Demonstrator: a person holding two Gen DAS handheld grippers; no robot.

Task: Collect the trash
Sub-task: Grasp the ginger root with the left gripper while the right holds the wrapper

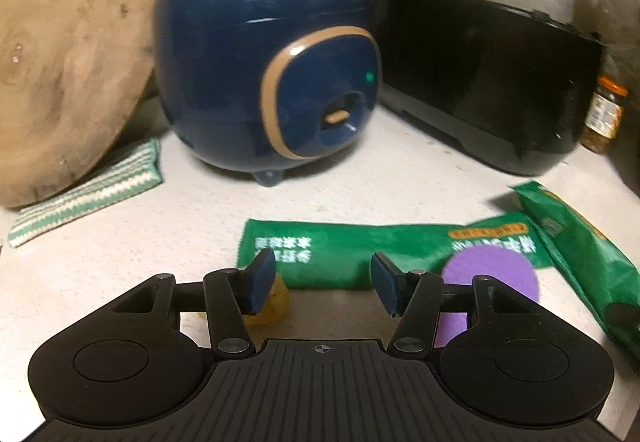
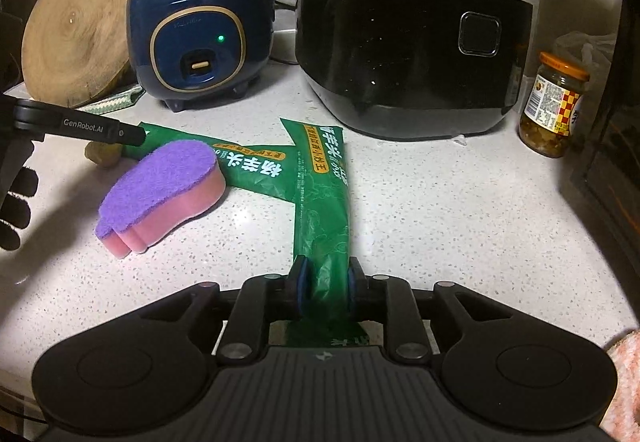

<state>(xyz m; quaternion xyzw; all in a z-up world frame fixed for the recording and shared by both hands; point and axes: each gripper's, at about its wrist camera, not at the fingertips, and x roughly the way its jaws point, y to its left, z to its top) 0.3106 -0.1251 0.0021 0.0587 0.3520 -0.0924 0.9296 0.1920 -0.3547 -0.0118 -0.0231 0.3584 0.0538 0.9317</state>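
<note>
**One wrapper pinched at its near end, the second lying crosswise before the spread fingers**

Two green wrappers are seen on the speckled desk [image 2: 440,202], and they cross each other in front of the black cooker [image 2: 412,54].

The right gripper [image 2: 325,292] is closed on the near end of the first green wrapper [image 2: 322,198]. Its fingers [image 2: 301,288] are pinching the crumpled plastic between the blue pads. The long axis of this wrapper runs straight away from the fingers, toward the black cooker.

The second green wrapper [image 1: 340,254] is placed across the view of the left gripper [image 1: 324,284]. Its long axis goes from left to right, so it is crosswise to the fingers. The left fingers [image 1: 262,280] are spread wide and nothing is held between them; the wrapper edge lies just beyond the tips. The left gripper is clearly the nearer one to this wrapper.

Both wrappers are flat, empty and shiny, with white and yellow print. One end of the second wrapper is covered by the purple-topped sponge [image 2: 160,194]. A small yellowish lump [image 1: 268,306] lies just beside the left finger; what it is cannot be told.

It is judged that the sponge may be dragged when the second wrapper is pulled.
</note>
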